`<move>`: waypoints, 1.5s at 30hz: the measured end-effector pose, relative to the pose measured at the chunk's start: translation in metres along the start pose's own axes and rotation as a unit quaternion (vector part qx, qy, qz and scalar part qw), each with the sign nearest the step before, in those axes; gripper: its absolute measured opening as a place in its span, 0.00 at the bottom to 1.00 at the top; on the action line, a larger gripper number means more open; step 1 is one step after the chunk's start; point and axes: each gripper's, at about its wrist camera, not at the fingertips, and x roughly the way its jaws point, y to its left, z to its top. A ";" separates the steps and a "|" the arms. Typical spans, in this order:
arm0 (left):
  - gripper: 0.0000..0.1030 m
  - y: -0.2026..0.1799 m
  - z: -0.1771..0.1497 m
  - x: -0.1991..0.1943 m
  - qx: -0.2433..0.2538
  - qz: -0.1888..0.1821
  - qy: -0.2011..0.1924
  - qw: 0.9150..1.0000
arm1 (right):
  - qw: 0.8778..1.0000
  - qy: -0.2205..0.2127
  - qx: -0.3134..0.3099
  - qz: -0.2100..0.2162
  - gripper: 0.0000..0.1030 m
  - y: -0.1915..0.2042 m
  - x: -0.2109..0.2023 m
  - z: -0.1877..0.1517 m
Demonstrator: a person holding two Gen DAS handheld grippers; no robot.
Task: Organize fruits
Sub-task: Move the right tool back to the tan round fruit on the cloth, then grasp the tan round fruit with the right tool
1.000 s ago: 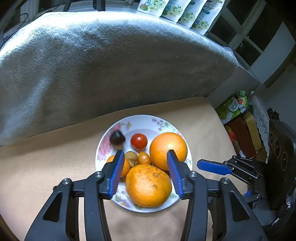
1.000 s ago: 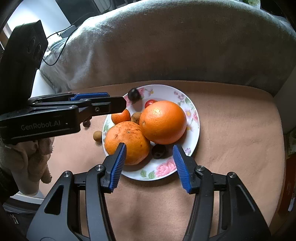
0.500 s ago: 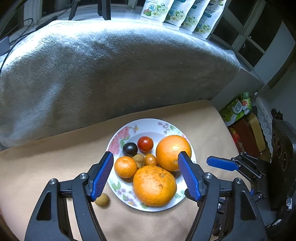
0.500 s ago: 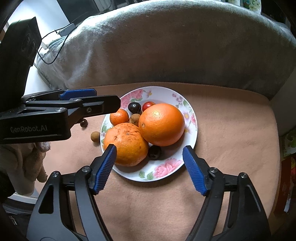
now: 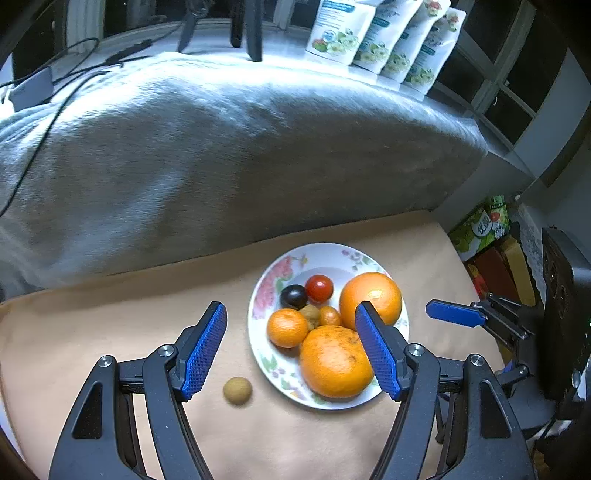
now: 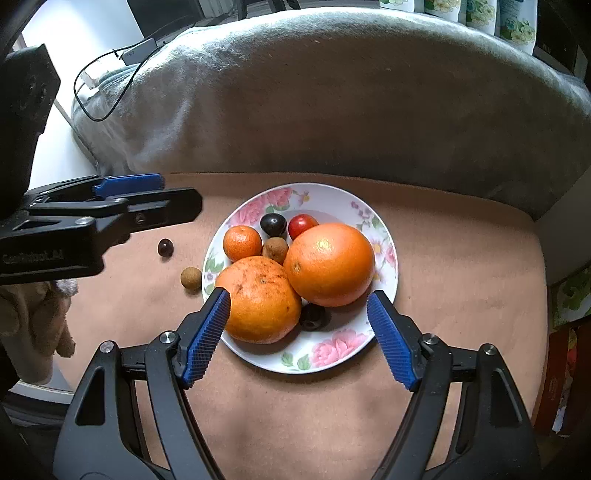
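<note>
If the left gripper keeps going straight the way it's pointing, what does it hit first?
Probably the floral plate, at its left rim beside the small mandarin. The left gripper is open and empty; depth is hard to judge.

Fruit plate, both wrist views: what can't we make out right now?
- Dark fruit, right wrist view: tucked under the two big oranges; hidden in the left wrist view.
- Small dark fruit off the plate: absent from the left wrist view, probably behind the left gripper.
- Pouch labels: too small to read.
</note>
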 end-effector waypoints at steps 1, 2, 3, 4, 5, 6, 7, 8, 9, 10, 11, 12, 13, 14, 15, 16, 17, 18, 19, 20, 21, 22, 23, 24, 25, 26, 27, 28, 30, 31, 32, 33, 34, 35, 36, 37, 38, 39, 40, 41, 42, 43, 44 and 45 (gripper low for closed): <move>0.70 0.002 0.000 -0.002 -0.001 0.002 -0.002 1.000 | 1.000 0.000 -0.001 -0.001 0.77 0.001 0.000 0.001; 0.70 0.004 -0.001 -0.004 -0.001 0.004 -0.004 1.000 | 1.000 -0.001 -0.002 -0.001 0.77 0.002 0.000 0.002; 0.70 0.006 -0.001 -0.006 -0.003 0.005 -0.006 1.000 | 1.000 -0.002 -0.004 -0.001 0.77 0.003 0.000 0.004; 0.70 0.008 -0.002 -0.007 -0.004 0.006 -0.008 1.000 | 1.000 -0.002 -0.005 -0.002 0.77 0.004 0.000 0.005; 0.70 0.011 -0.002 -0.009 -0.006 0.008 -0.009 1.000 | 1.000 -0.003 -0.006 -0.002 0.77 0.005 0.000 0.007; 0.70 0.013 -0.003 -0.011 -0.007 0.009 -0.010 1.000 | 1.000 -0.004 -0.007 -0.003 0.77 0.005 -0.001 0.008; 0.70 0.015 -0.003 -0.012 -0.008 0.010 -0.012 1.000 | 1.000 -0.005 -0.008 -0.002 0.77 0.006 -0.001 0.010; 0.70 0.018 -0.004 -0.014 -0.010 0.011 -0.014 1.000 | 1.000 -0.006 -0.009 -0.002 0.77 0.007 -0.001 0.012; 0.70 0.021 -0.005 -0.015 -0.012 0.013 -0.015 1.000 | 1.000 -0.007 -0.009 -0.001 0.77 0.008 0.000 0.014; 0.70 0.023 -0.006 -0.016 -0.014 0.014 -0.016 1.000 | 1.000 -0.008 -0.010 0.000 0.77 0.010 0.000 0.017; 0.70 0.027 -0.008 -0.018 -0.016 0.017 -0.017 1.000 | 1.000 -0.009 -0.012 0.003 0.77 0.011 0.000 0.019; 0.70 0.031 -0.011 -0.019 -0.018 0.020 -0.017 0.999 | 1.000 -0.010 -0.014 0.006 0.77 0.013 0.001 0.022; 0.70 0.034 -0.013 -0.021 -0.020 0.023 -0.018 0.999 | 1.000 -0.011 -0.017 0.007 0.77 0.015 0.002 0.025; 0.70 0.038 -0.017 -0.023 -0.022 0.026 -0.019 0.999 | 1.000 -0.012 -0.020 0.008 0.77 0.017 0.002 0.028; 0.70 0.042 -0.020 -0.024 -0.023 0.027 -0.019 0.999 | 1.000 -0.013 -0.024 0.009 0.77 0.020 0.003 0.032; 0.70 0.047 -0.024 -0.026 -0.026 0.030 -0.019 0.999 | 0.999 -0.014 -0.028 0.012 0.77 0.023 0.004 0.035; 0.70 0.052 -0.028 -0.027 -0.030 0.034 -0.018 0.999 | 0.999 -0.015 -0.033 0.015 0.77 0.026 0.004 0.039; 0.70 0.056 -0.031 -0.027 -0.033 0.037 -0.017 0.999 | 0.999 -0.016 -0.038 0.019 0.77 0.029 0.005 0.043; 0.70 0.061 -0.036 -0.029 -0.036 0.041 -0.016 0.998 | 0.999 -0.016 -0.045 0.023 0.77 0.033 0.006 0.046; 0.70 0.065 -0.041 -0.029 -0.040 0.042 -0.014 0.998 | 0.998 -0.015 -0.052 0.027 0.77 0.037 0.008 0.049; 0.70 0.069 -0.044 -0.030 -0.043 0.043 -0.013 0.998 | 0.998 -0.015 -0.059 0.030 0.77 0.041 0.009 0.051; 0.70 0.074 -0.049 -0.030 -0.047 0.045 -0.010 0.998 | 0.997 -0.013 -0.067 0.033 0.77 0.045 0.011 0.054; 0.70 0.076 -0.053 -0.030 -0.049 0.047 -0.009 0.998 | 0.996 -0.012 -0.075 0.037 0.77 0.049 0.012 0.057; 0.70 0.079 -0.057 -0.030 -0.051 0.051 -0.006 0.997 | 0.995 -0.009 -0.084 0.042 0.77 0.054 0.015 0.061; 0.70 0.082 -0.060 -0.030 -0.053 0.052 -0.004 0.997 | 0.995 -0.007 -0.091 0.047 0.77 0.059 0.018 0.063; 0.70 0.086 -0.064 -0.030 -0.058 0.052 -0.002 0.997 | 0.994 -0.004 -0.099 0.053 0.77 0.063 0.021 0.067; 0.70 0.089 -0.068 -0.029 -0.061 0.051 0.000 0.997 | 0.993 0.000 -0.104 0.057 0.77 0.067 0.024 0.068; 0.70 0.091 -0.071 -0.029 -0.063 0.052 0.001 0.997 | 0.992 0.004 -0.110 0.061 0.77 0.072 0.028 0.070; 0.70 0.095 -0.076 -0.026 -0.066 0.050 0.007 0.997 | 0.989 0.013 -0.126 0.073 0.77 0.081 0.037 0.073; 0.69 0.097 -0.079 -0.025 -0.066 0.050 0.009 0.997 | 0.988 0.017 -0.135 0.074 0.76 0.085 0.040 0.073; 0.68 0.099 -0.081 -0.023 -0.069 0.047 0.013 0.996 | 0.986 0.023 -0.148 0.077 0.75 0.090 0.044 0.073; 0.68 0.100 -0.082 -0.022 -0.071 0.046 0.014 0.996 | 0.984 0.028 -0.156 0.081 0.68 0.094 0.046 0.072; 0.67 0.102 -0.083 -0.021 -0.073 0.046 0.015 0.996 | 0.982 0.036 -0.163 0.088 0.61 0.098 0.050 0.070; 0.64 0.106 -0.084 -0.018 -0.076 0.043 0.017 0.996 | 0.980 0.042 -0.169 0.094 0.59 0.100 0.053 0.068; 0.59 0.108 -0.084 -0.016 -0.077 0.041 0.018 0.996 | 0.978 0.051 -0.177 0.101 0.55 0.104 0.056 0.065; 0.56 0.110 -0.084 -0.014 -0.078 0.038 0.021 0.996 | 0.974 0.060 -0.190 0.104 0.52 0.108 0.060 0.061; 0.53 0.112 -0.084 -0.011 -0.079 0.035 0.024 0.996 | 0.971 0.067 -0.202 0.105 0.51 0.111 0.062 0.057; 0.51 0.113 -0.084 -0.009 -0.081 0.032 0.026 0.996 | 0.967 0.074 -0.220 0.108 0.49 0.115 0.064 0.052; 0.50 0.115 -0.085 -0.008 -0.083 0.028 0.027 0.996 | 0.962 0.080 -0.236 0.114 0.46 0.119 0.065 0.048; 0.47 0.117 -0.084 -0.006 -0.086 0.021 0.029 0.996 | 0.957 0.087 -0.251 0.118 0.45 0.123 0.066 0.044; 0.45 0.118 -0.084 -0.004 -0.087 0.017 0.029 0.996 | 0.953 0.092 -0.262 0.121 0.43 0.126 0.067 0.041; 0.44 0.119 -0.083 -0.002 -0.089 0.013 0.029 0.995 | 0.949 0.098 -0.274 0.123 0.42 0.129 0.069 0.039; 0.44 0.120 -0.083 0.000 -0.092 0.008 0.030 0.995 | 0.945 0.103 -0.283 0.124 0.41 0.131 0.071 0.036; 0.44 0.121 -0.083 0.002 -0.095 0.001 0.031 0.995 | 0.941 0.109 -0.295 0.125 0.39 0.134 0.073 0.035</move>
